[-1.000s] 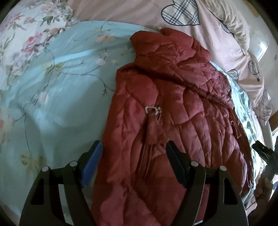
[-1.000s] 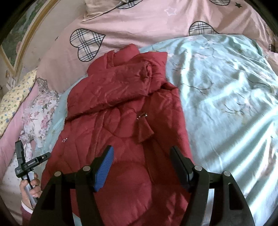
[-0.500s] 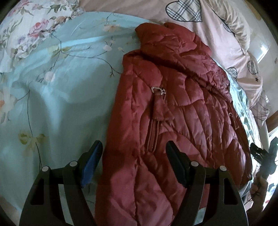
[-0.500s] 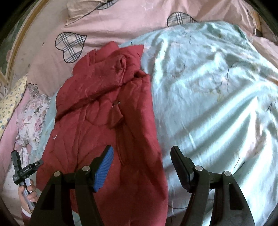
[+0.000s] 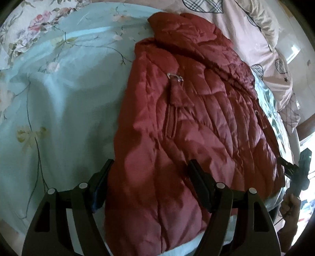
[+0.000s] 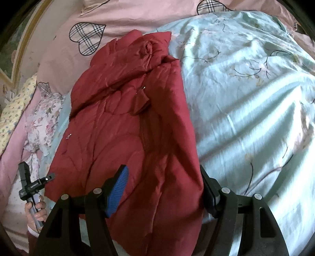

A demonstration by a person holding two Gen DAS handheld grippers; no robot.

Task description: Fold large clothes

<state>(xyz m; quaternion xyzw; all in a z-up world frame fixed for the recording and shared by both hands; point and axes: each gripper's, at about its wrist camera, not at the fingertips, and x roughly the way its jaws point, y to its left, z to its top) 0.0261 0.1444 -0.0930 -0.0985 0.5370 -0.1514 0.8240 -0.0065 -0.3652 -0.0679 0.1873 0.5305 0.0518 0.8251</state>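
two grippers hang over the near hem of a red jacket, which lies lengthwise on a pale blue quilt, collar toward the pink pillows and already narrowed to a long strip. the left gripper has its jaws wide apart, one finger at the strip's edge and the other over the padding. the right gripper is also wide apart, straddling the opposite edge, holding nothing. the likely step is to take the hem at both corners and fold it up toward the collar. to do it well, each jaw should bite through all layers close to the corners, both sides should lift together, and the puffy fill should be laid down, not dragged, so the sleeve folded across stays tucked. a metal zip pull sits mid-chest. no brand, label or writing is legible anywhere.
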